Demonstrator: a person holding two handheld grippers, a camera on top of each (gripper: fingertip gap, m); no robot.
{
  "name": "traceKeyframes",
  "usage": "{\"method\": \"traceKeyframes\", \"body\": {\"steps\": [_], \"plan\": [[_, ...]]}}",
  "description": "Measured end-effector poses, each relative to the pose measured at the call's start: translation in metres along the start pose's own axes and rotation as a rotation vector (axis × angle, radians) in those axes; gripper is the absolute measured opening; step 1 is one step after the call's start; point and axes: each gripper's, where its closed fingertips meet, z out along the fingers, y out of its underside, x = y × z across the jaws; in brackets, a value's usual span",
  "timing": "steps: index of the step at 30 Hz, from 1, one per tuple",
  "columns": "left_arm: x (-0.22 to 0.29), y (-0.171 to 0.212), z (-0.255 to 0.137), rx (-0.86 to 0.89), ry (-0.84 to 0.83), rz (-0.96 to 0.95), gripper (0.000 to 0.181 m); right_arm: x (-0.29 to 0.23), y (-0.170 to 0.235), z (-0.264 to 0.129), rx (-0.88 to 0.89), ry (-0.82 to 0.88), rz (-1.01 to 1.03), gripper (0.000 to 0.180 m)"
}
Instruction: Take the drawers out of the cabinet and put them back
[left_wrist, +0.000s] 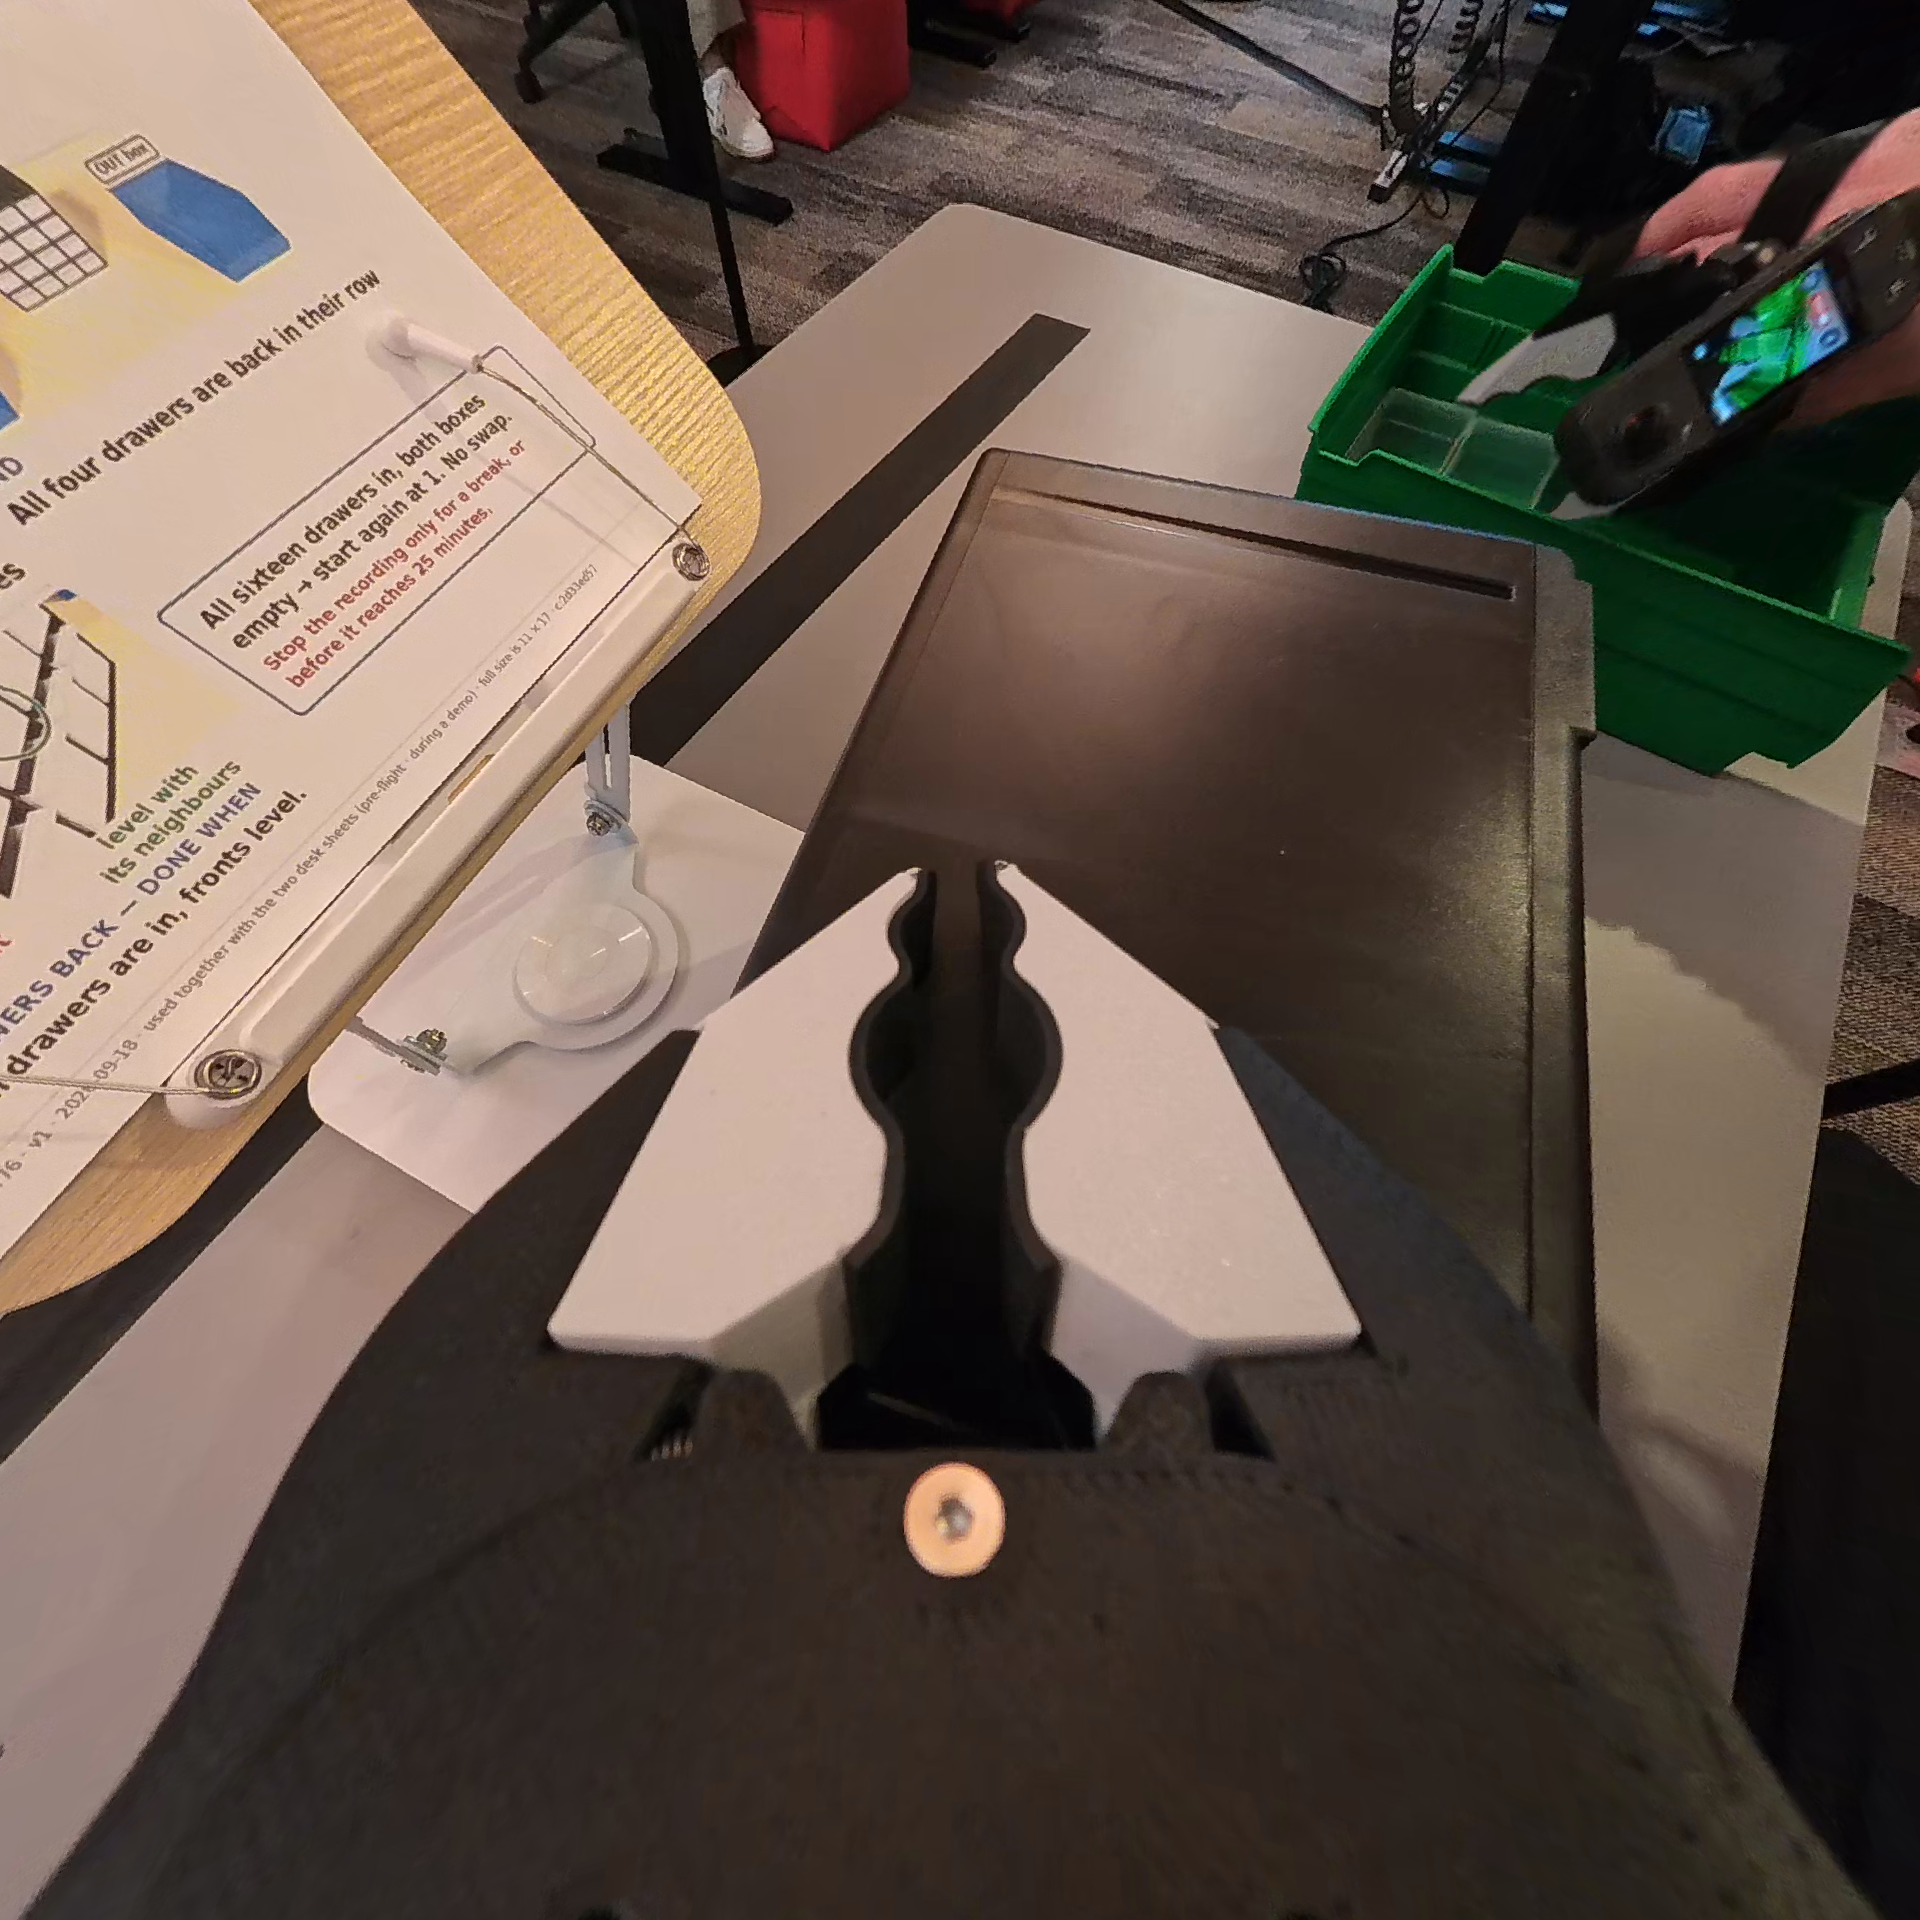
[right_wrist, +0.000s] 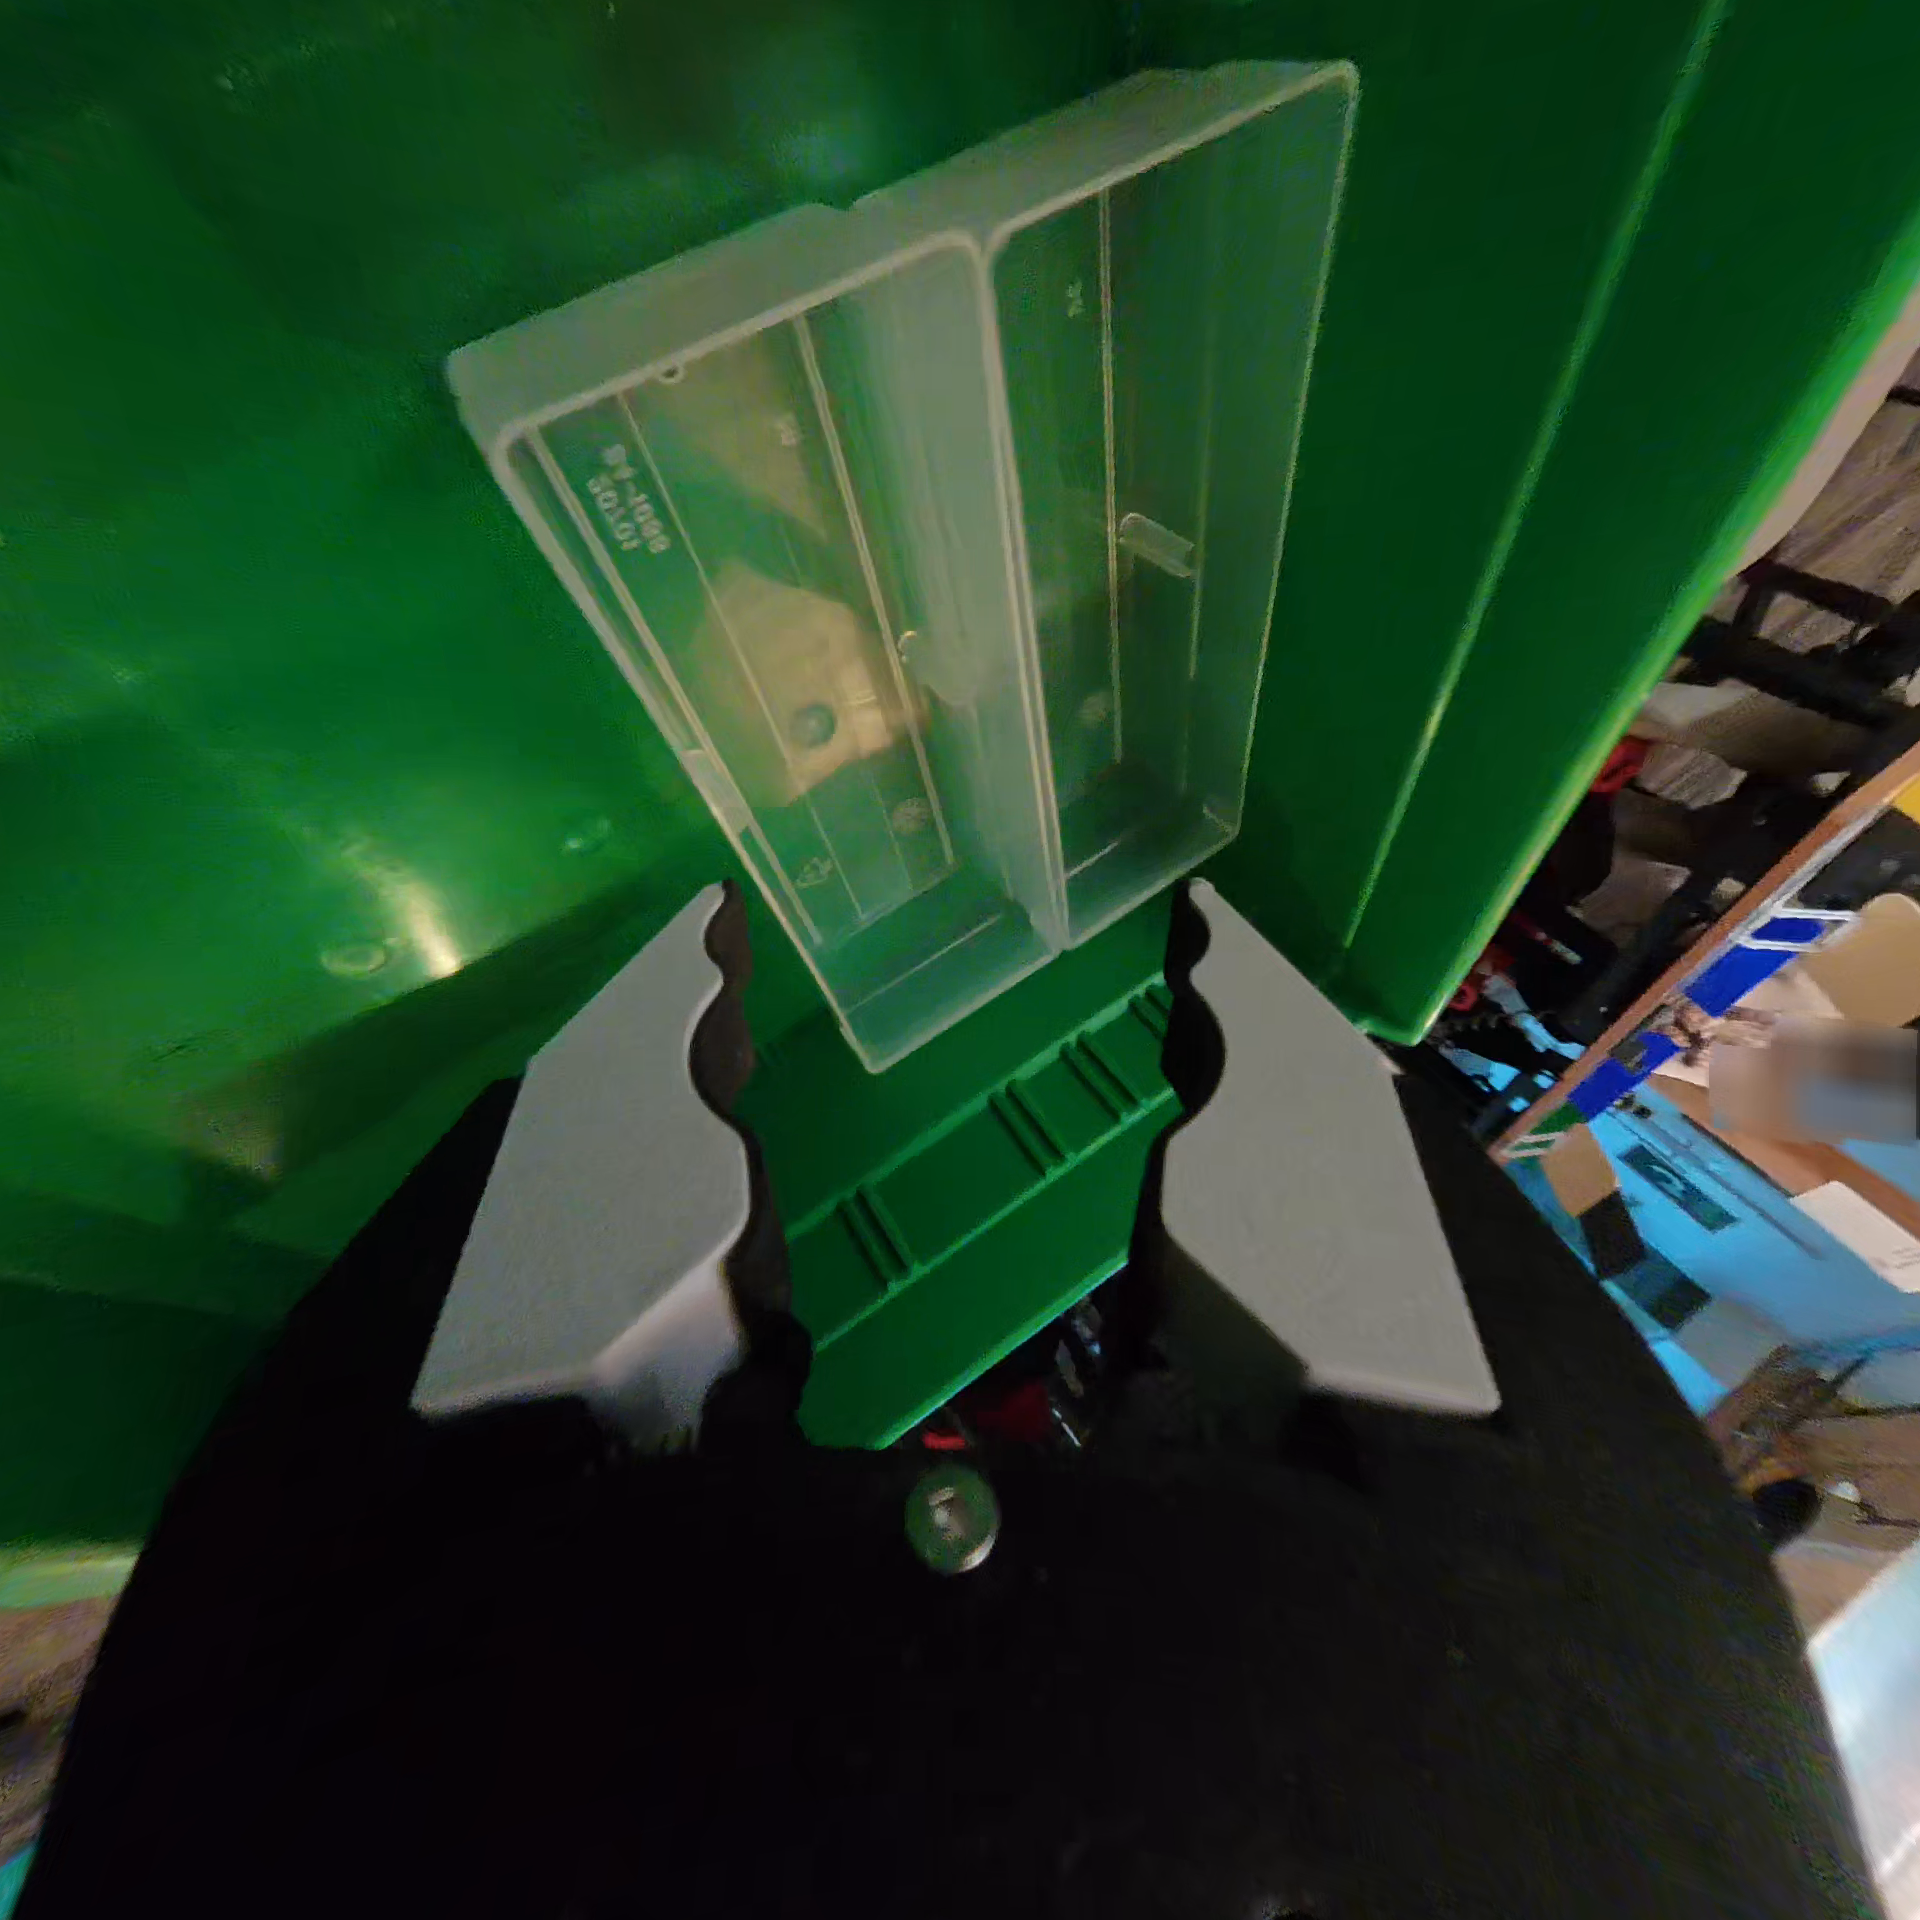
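In the left wrist view, the left gripper sits over the near edge of the black cabinet, which lies with a flat glossy panel facing up on the pale table. Its white fingers are nearly together with only a narrow slot between the tips, and nothing shows between them. An instruction sheet on a wooden stand leans at the left. Beyond the cabinet stands a green bin with clear drawers inside, and the right gripper reaches into it.

In the right wrist view, the right gripper is spread wide and grasps nothing. Two clear drawers lie side by side on the green bin floor, just ahead of the fingertips, apart from them
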Motion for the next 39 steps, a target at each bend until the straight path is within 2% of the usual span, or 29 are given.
{"method": "traceKeyframes", "body": {"steps": [3, 5, 7, 10, 12, 14, 16, 17, 22, 27, 30, 33, 39], "plan": [[0.000, 0.000, 0.000, 0.001, 0.000, 0.000, 0.008, 0.009, 0.005, -0.019, 0.032, 0.042, 0.076, 0.073], [0.000, 0.000, 0.000, 0.001, 0.000, 0.000, 0.008, 0.020, 0.000, -0.049, 0.118, 0.101, 0.166, 0.057], [0.000, 0.000, 0.000, 0.001, 0.000, 0.000, 0.008, 0.029, -0.018, -0.097, 0.294, 0.187, 0.238, 0.029], [0.000, 0.000, 0.000, 0.001, 0.000, 0.000, 0.008, 0.019, -0.078, -0.199, 0.709, 0.292, 0.236, 0.001], [0.000, 0.000, 0.000, 0.000, 0.000, 0.000, 0.008, 0.003, -0.119, -0.260, 0.916, 0.363, 0.209, 0.002], [0.000, 0.000, 0.000, -0.001, -0.001, 0.000, 0.008, -0.028, -0.165, -0.298, 1.024, 0.391, 0.120, 0.000], [-0.001, 0.000, 0.001, -0.001, -0.002, -0.001, 0.007, -0.059, -0.215, -0.320, 1.082, 0.422, 0.024, 0.000], [-0.001, 0.000, 0.001, -0.003, -0.002, -0.001, 0.007, -0.073, -0.240, -0.326, 1.096, 0.457, -0.031, 0.000], [-0.001, 0.000, 0.001, 0.000, -0.006, -0.006, 0.007, -0.120, -0.348, -0.339, 1.134, 0.632, -0.204, 0.041], [-0.001, 0.000, 0.001, 0.000, -0.007, -0.007, 0.007, -0.131, -0.411, -0.317, 1.103, 0.789, -0.317, 0.034], [-0.001, 0.000, 0.001, 0.001, -0.007, -0.004, 0.007, -0.133, -0.434, -0.297, 1.081, 0.784, -0.354, 0.032], [-0.001, 0.000, 0.000, 0.003, -0.005, -0.001, 0.007, -0.127, -0.443, -0.287, 1.044, 0.813, -0.358, 0.030], [0.000, 0.000, 0.001, 0.004, -0.002, 0.002, 0.007, -0.123, -0.448, -0.293, 1.060, 0.875, -0.369, 0.011]]}}
